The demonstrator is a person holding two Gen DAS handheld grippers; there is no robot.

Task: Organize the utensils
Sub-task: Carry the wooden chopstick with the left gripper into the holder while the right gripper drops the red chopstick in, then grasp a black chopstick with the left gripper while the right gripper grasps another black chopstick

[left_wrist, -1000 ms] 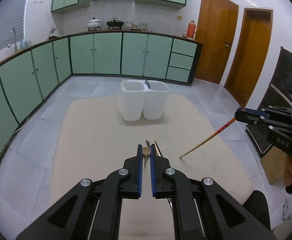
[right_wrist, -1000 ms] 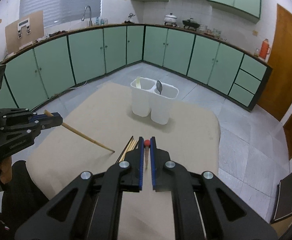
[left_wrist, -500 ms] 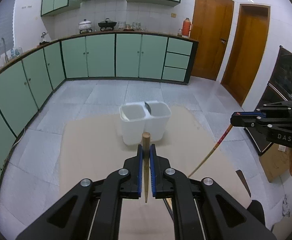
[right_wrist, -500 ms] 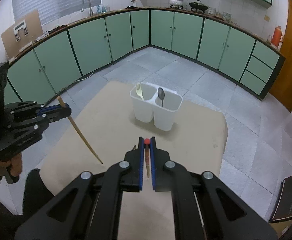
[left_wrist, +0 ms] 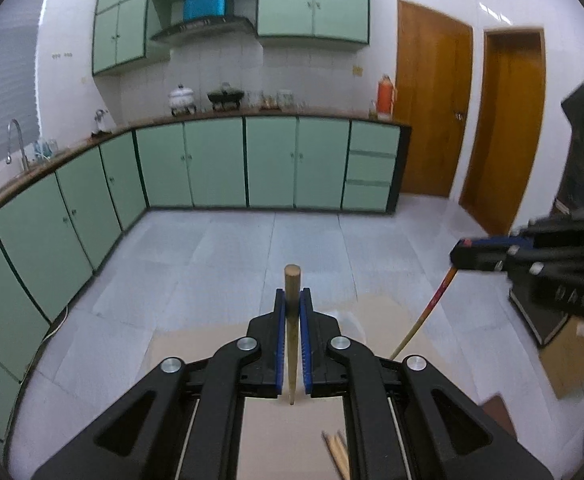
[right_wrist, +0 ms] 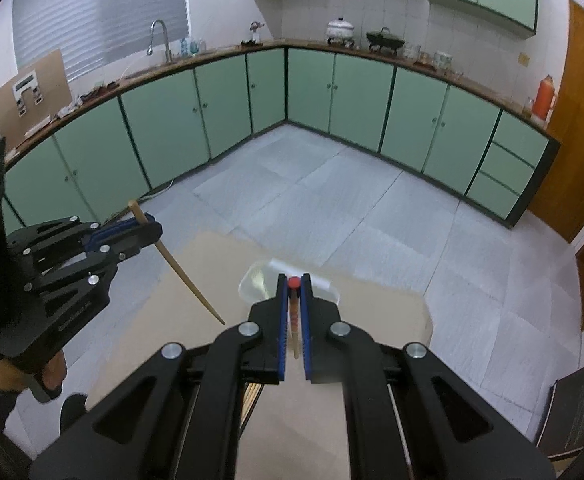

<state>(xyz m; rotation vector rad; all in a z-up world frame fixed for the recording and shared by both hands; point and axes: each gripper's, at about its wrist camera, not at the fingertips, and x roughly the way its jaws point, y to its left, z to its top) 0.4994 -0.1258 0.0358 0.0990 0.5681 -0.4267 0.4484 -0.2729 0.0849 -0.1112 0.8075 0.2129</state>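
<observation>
Left hand-held gripper (left_wrist: 292,312) clamped on plain wooden chopstick (left_wrist: 292,340), tip down. Right hand-held gripper (right_wrist: 292,300) clamped on red-capped chopstick (right_wrist: 293,320), above white utensil holder (right_wrist: 259,280).

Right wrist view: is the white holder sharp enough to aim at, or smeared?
Right wrist view: the holder is smeared pale and half hidden behind the right tool, its compartments unreadable. Left wrist view: holder not visible; the cabinets look soft and bowed by the fisheye.

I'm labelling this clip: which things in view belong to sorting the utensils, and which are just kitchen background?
Job:
plain chopstick in left tool
red-tipped chopstick in right tool
spare chopsticks
white holder

Background:
orange flask
white pot
tap
doors
</observation>
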